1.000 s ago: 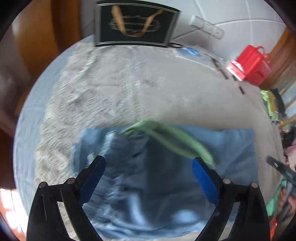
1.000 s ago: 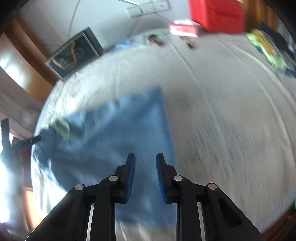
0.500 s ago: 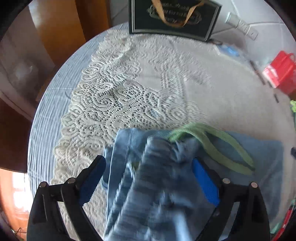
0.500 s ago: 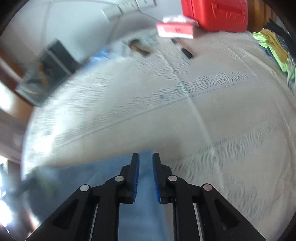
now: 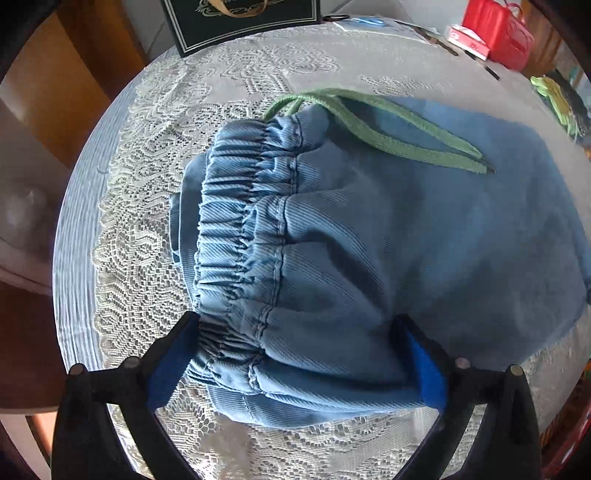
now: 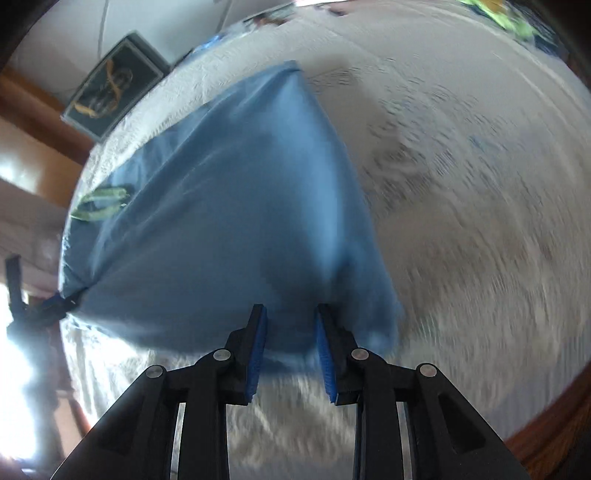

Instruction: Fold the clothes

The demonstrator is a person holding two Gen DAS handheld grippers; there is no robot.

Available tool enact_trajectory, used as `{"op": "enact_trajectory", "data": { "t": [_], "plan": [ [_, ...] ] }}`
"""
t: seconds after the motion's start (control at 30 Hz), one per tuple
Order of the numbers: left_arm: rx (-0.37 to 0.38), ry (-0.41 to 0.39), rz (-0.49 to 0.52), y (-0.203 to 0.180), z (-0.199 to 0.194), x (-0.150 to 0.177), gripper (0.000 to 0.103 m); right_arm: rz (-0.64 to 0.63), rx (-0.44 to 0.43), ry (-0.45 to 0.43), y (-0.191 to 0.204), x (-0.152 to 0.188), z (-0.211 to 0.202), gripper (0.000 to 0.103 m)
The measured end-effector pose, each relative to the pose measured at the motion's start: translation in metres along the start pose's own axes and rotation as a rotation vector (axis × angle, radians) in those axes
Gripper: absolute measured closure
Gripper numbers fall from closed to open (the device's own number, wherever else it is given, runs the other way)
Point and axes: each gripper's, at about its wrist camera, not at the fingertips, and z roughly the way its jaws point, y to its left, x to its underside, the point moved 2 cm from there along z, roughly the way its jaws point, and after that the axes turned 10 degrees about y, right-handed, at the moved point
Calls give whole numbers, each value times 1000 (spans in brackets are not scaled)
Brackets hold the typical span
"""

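Blue denim shorts (image 5: 388, 236) with a gathered elastic waistband (image 5: 240, 229) and a green drawstring (image 5: 388, 129) lie folded on the lace-covered table. My left gripper (image 5: 295, 358) is open, its blue pads at either side of the waistband's near end. In the right wrist view the shorts (image 6: 229, 206) spread ahead, and my right gripper (image 6: 290, 350) is open by a narrow gap just above their near edge. The left gripper (image 6: 40, 310) shows at the shorts' far left corner.
A white lace cloth (image 5: 155, 177) covers the round table. A dark framed box (image 5: 240, 22) stands at the back. A red bag (image 5: 498, 33) and a small red-white box (image 5: 465, 38) sit at the back right. Green and dark clothes (image 5: 557, 99) lie at the right edge.
The left gripper has come lower and closer over the waistband. The right gripper has swung back over the shorts and its gap has widened a little.
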Motion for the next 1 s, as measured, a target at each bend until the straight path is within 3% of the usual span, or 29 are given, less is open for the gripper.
{"op": "enact_trajectory", "data": {
  "t": [0.13,0.2,0.27,0.4,0.47,0.5,0.53,0.6,0.77,0.87,1.0],
  "plan": [
    [49,-63,-16,1,-17,-8,0,93,24,-115,-16,7,-31,55],
    [77,-108,-20,2,-26,-13,0,120,17,-146,-21,1,-37,41],
    [100,-102,-23,3,-25,-14,0,127,26,-145,-23,-6,-34,40],
    [96,2,-28,0,6,-12,0,137,104,-136,-23,-18,-17,40],
    [82,-20,-17,-1,6,-10,0,141,119,-115,-23,-24,-5,40],
    [88,-25,-15,-1,1,-9,0,119,138,-113,-16,-25,-3,44],
    [98,-31,-24,2,-5,-9,0,96,158,-112,-10,-25,-1,57],
    [127,-60,-50,9,-21,-8,0,51,182,-116,4,-26,0,95],
    [199,-149,-136,37,-62,-7,0,-190,-102,-216,111,-20,-38,95],
    [205,-179,-171,51,-77,-7,0,-380,-249,-169,193,-16,-31,95],
    [222,-182,-188,55,-83,-8,0,-538,-335,-50,271,-5,14,89]
  ]
}}
